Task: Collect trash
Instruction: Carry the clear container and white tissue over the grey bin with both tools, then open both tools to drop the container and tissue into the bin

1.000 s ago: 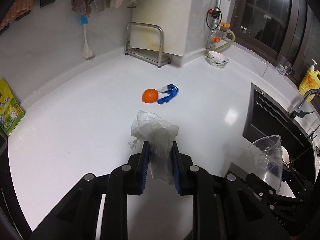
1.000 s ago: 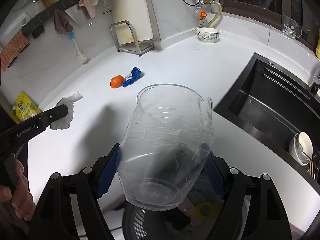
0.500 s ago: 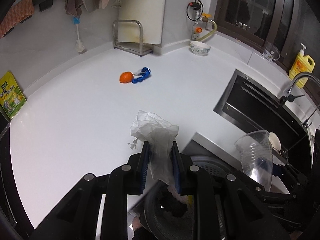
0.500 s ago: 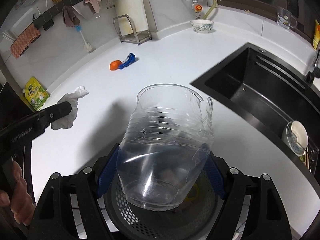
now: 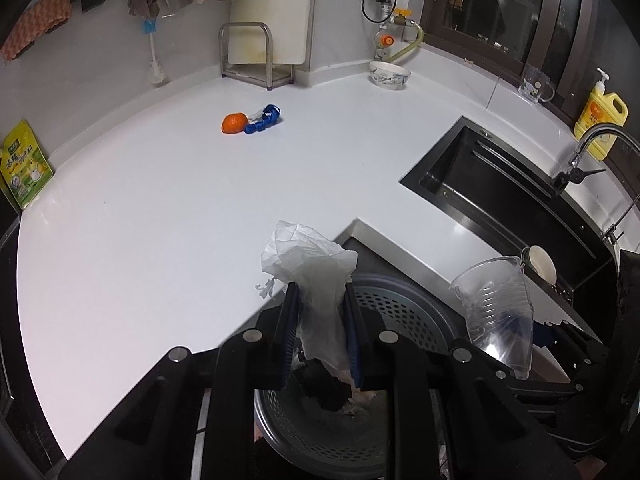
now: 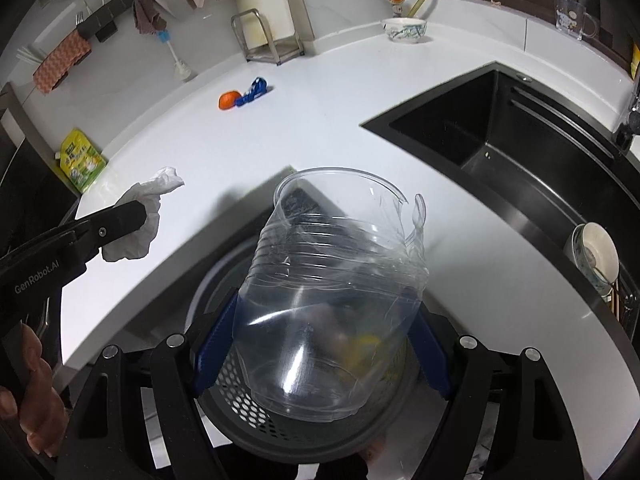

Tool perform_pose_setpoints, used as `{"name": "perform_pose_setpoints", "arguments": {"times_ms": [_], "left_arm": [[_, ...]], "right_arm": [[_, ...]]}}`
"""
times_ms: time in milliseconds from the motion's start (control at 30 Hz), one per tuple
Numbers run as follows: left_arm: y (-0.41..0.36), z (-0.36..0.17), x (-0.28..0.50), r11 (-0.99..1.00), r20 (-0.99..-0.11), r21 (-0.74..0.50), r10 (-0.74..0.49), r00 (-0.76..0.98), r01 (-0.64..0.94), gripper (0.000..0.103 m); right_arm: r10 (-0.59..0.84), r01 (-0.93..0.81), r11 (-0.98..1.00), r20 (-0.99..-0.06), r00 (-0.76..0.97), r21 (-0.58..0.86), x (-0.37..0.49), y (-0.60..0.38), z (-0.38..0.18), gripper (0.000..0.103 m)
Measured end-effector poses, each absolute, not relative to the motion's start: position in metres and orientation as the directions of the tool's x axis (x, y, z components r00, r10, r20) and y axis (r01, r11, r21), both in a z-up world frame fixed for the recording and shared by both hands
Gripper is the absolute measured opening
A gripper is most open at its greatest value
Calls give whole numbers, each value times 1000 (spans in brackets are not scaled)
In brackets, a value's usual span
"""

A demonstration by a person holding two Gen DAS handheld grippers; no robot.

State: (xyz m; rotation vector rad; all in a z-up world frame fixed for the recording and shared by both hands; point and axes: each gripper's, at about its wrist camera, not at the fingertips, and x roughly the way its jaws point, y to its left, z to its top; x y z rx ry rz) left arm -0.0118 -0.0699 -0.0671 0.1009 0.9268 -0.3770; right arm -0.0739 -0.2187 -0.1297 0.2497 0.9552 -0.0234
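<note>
- The clear plastic cup, tilted with its mouth pointing away toward the counter, sits above the perforated bin.
- The right gripper clamps it.
- The left gripper pinches a crumpled plastic bag over the bin's rim.

Cup above bin, sink right

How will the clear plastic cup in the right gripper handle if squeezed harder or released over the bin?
The clear plastic cup looks thin-walled: its rim is already bent out of round, so a harder squeeze by the right gripper would probably crumple it. It appears empty, so likely very light. Released over the perforated bin, it should drop in, though it may bounce.
</note>
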Motion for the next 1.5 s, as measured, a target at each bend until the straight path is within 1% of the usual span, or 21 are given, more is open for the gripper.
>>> {"name": "perform_pose_setpoints", "arguments": {"times_ms": [633,733,933,1067,1100,1133,1200,1500], "left_arm": [[-86,-123,-26,939,-873,-74,-224,434,336,22],[-84,-126,-26,941,-877,-69,-215,429,331,25],[-81,-128,-28,943,-882,-73,-213,420,324,26],[-76,-127,-28,950,-884,-75,-205,420,305,32],[-74,-127,-28,951,-884,-75,-202,421,299,37],[-73,-127,-28,953,-884,-75,-200,422,294,47],[-69,-124,-30,957,-878,-77,-197,436,279,56],[-63,-118,-33,962,-873,-71,-188,451,263,58]], "right_arm": [[139,60,981,-880,454,186,-69,-216,-183,76],[154,45,980,-886,437,193,-68,-213,-189,76],[167,13,982,-886,432,191,-67,-207,-194,76],[167,9,982,-888,428,189,-65,-208,-194,77],[166,14,982,-890,424,190,-64,-209,-194,77],[166,17,982,-892,419,191,-63,-210,-194,78],[164,27,981,-895,415,192,-63,-212,-195,78],[161,34,980,-888,430,194,-65,-214,-189,78]]}}
